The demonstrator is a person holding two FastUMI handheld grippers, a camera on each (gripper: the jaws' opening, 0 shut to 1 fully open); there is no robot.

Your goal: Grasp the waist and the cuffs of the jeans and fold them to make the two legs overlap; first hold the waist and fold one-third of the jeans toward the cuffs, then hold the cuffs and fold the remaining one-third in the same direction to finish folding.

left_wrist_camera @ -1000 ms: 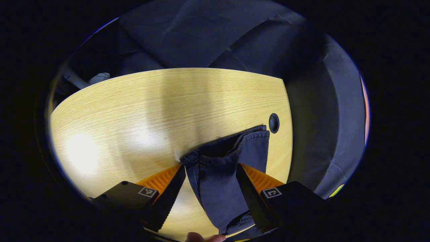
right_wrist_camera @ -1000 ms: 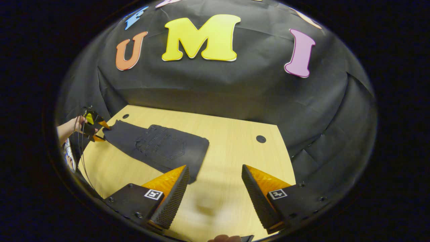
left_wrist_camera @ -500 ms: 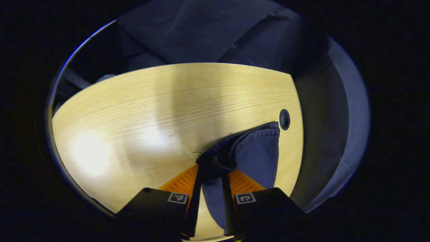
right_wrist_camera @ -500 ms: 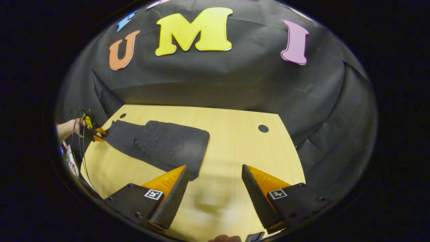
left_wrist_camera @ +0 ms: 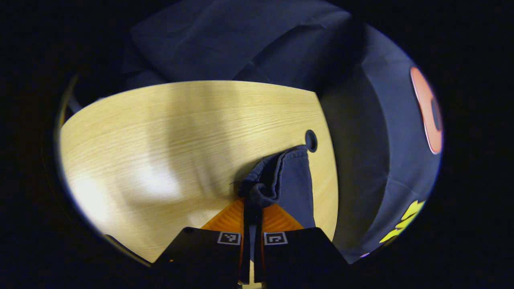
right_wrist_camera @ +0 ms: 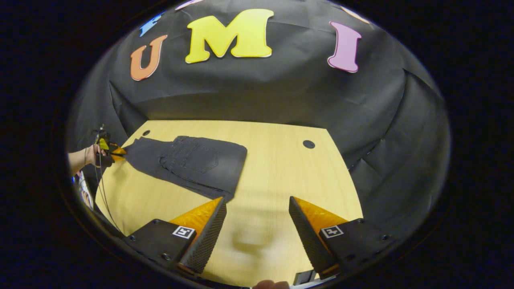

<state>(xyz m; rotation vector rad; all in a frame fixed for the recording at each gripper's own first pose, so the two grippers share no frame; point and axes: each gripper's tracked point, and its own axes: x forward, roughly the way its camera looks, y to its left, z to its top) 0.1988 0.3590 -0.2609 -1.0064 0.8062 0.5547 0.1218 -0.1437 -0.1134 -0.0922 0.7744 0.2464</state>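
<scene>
The left hand-held gripper (left_wrist_camera: 252, 208) is pressed together on the bunched cuffs (left_wrist_camera: 263, 190) of the jeans (left_wrist_camera: 287, 180), a thick wad of hems being pinched between its fingers. The grip is taken at the hem, it is judged, so that both stacked legs can be carried over together for the last third. Ahead of it and slightly to its right, the legs run out flat over the tabletop (left_wrist_camera: 168, 132) toward a round cable hole (left_wrist_camera: 311, 140). The right hand-held gripper (right_wrist_camera: 257, 224) is spread wide and holds nothing above bare tabletop. Ahead of it and to its left the jeans (right_wrist_camera: 188, 162) lie partly folded, back pocket (right_wrist_camera: 202, 158) up.
</scene>
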